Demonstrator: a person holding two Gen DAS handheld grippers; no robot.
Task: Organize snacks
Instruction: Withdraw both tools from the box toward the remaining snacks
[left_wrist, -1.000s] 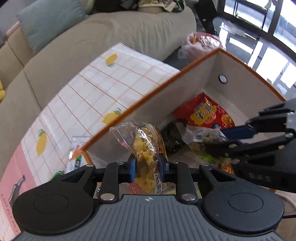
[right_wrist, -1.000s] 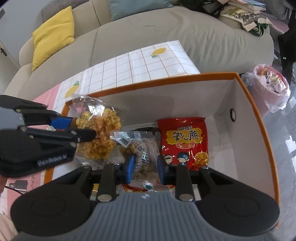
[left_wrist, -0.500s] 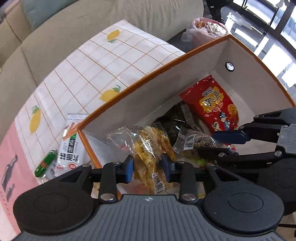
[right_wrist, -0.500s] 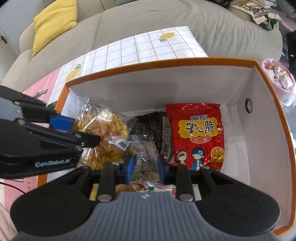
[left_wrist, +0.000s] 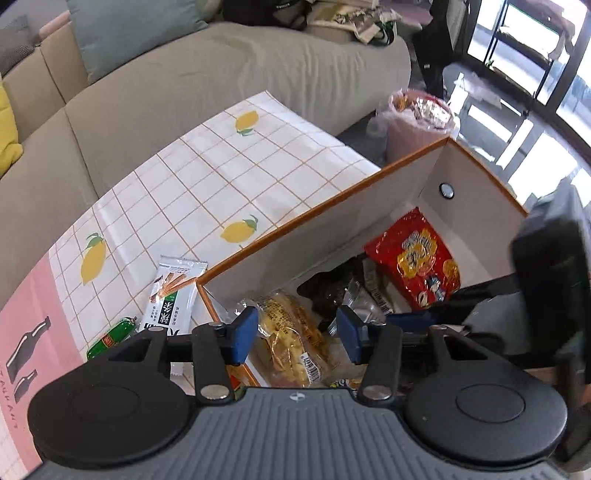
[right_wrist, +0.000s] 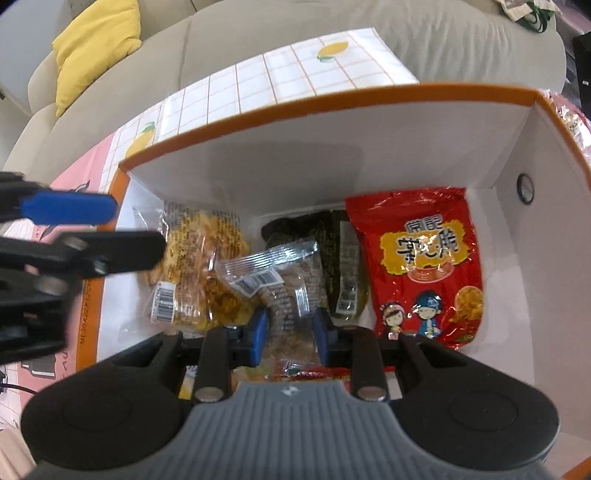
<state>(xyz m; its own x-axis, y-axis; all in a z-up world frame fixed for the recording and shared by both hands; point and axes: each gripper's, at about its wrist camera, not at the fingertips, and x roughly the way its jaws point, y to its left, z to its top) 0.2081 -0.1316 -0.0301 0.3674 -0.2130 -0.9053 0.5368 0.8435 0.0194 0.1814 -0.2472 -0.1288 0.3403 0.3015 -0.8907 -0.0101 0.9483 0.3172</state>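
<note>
An orange-rimmed white box (right_wrist: 332, 99) (left_wrist: 332, 199) holds snacks: a red bag (right_wrist: 417, 266) (left_wrist: 417, 258), a dark green pack (right_wrist: 332, 254) and a yellow chips bag (right_wrist: 199, 266) (left_wrist: 291, 339). My left gripper (left_wrist: 297, 334) is open above the yellow chips bag, which lies loose in the box's left end. My right gripper (right_wrist: 290, 330) is shut on a clear-wrapped snack pack (right_wrist: 284, 284) low inside the box. The left gripper also shows in the right wrist view (right_wrist: 88, 229).
A white stick-snack pack (left_wrist: 170, 299) and a green sausage (left_wrist: 110, 338) lie on the lemon-print tablecloth (left_wrist: 229, 170) left of the box. A beige sofa (left_wrist: 184, 85) stands behind, a pink bag of trash (left_wrist: 417, 122) beyond the box.
My left gripper opened and let go of the yellow chips bag, which now lies in the box; it pulled back up. My right gripper went lower into the box with its pack.
</note>
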